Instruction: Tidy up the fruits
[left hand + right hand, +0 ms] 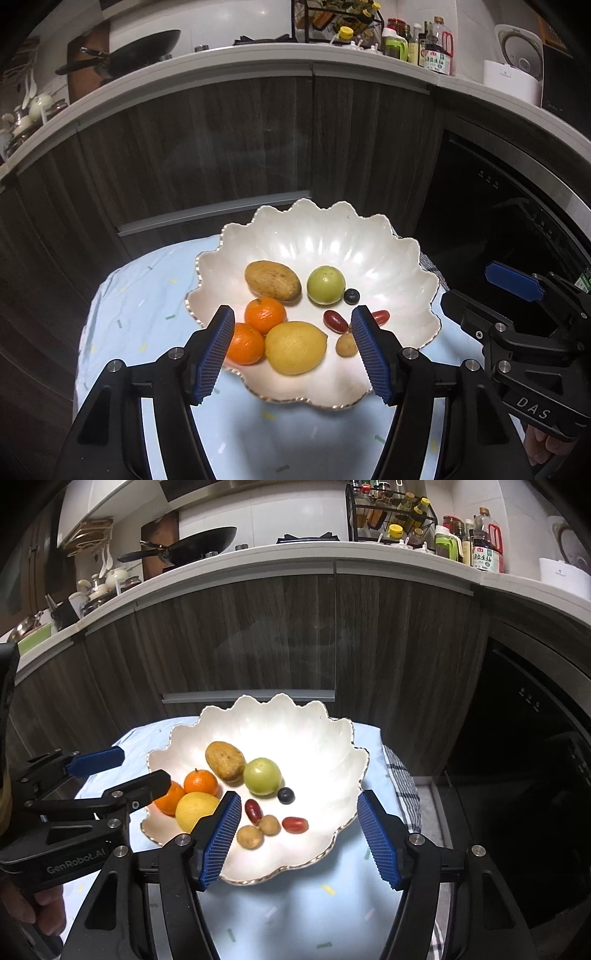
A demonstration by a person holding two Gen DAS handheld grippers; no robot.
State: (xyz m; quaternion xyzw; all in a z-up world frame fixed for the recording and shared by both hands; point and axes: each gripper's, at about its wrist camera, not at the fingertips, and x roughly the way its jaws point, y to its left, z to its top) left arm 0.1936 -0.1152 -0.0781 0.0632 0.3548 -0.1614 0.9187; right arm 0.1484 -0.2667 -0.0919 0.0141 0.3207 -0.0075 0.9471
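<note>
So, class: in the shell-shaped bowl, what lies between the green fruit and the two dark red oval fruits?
A small dark blueberry lies on the bowl floor between the green fruit and the red oval fruits. The right wrist view shows it best; the left wrist view agrees.

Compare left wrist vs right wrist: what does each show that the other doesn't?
Left wrist only: the white rice cooker on the counter, and the right gripper seen from outside.

Right wrist only: two small brown fruits where the left wrist view shows one beside its finger, the checked cloth in full, and the left gripper seen from outside.

Both: scalloped white bowl, lemon, two oranges, green fruit, blueberry, wok; each camera's own jaws stand open and hold nothing.
</note>
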